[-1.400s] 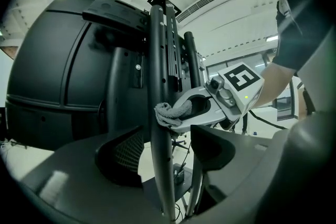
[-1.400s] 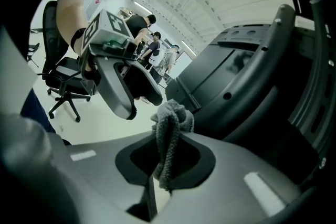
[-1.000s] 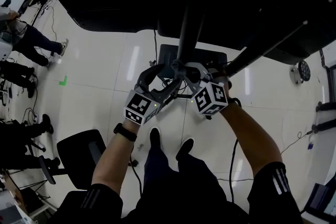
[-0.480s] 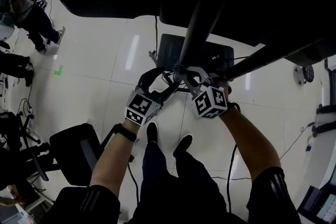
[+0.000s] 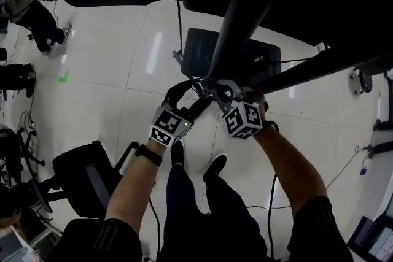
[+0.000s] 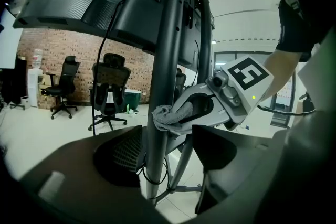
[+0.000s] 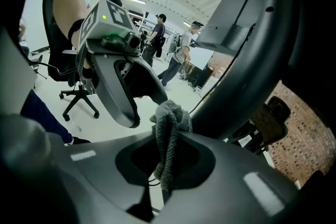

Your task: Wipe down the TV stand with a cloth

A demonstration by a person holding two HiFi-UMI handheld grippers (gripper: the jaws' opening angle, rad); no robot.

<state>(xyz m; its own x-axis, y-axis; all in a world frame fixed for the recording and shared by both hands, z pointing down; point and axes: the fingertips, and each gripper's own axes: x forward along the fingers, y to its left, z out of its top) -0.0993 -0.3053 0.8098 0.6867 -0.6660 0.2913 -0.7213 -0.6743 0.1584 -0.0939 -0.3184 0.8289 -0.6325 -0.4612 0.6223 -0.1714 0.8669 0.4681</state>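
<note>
The grey knitted cloth (image 7: 169, 128) was clenched between the right tongs (image 6: 182, 115), bunched at the tips with a fold hanging down into the gap behind them. It was pressed against the black tubular upright (image 6: 163, 60) of the black metal TV stand, low on the pole and on the side facing the person.

The left tongs (image 7: 146, 107) were released, the two jaws spread wide. In the left gripper view the upright rose between them. Whether either jaw actually touched the pole could not be told, as the metal there was dark on dark. They gripped nothing. The two tools met tip to tip at the pole, just beside each other, each with its marker cube turned up towards the head camera.

From above, both bare forearms reached forward. The person's left wrist wore a dark band (image 5: 147, 154). The person's black shoes (image 5: 215, 165) stood on the glossy white tiled floor (image 5: 123, 70), close behind the tools.

The stand's flat dark base plate (image 5: 199, 49) lay on the floor beyond the tongs, and a slanted black strut (image 5: 307, 70) ran off to the right. The dark rear of a large flat screen (image 6: 68, 2) hung overhead on the upright.

A black office chair (image 5: 92, 175) stood to the person's left, well apart from the stand. Several people (image 5: 31, 6) stood further off at the left edge. A red brick wall (image 6: 52, 50) with more black chairs in front of it showed past the pole in the left gripper view.
</note>
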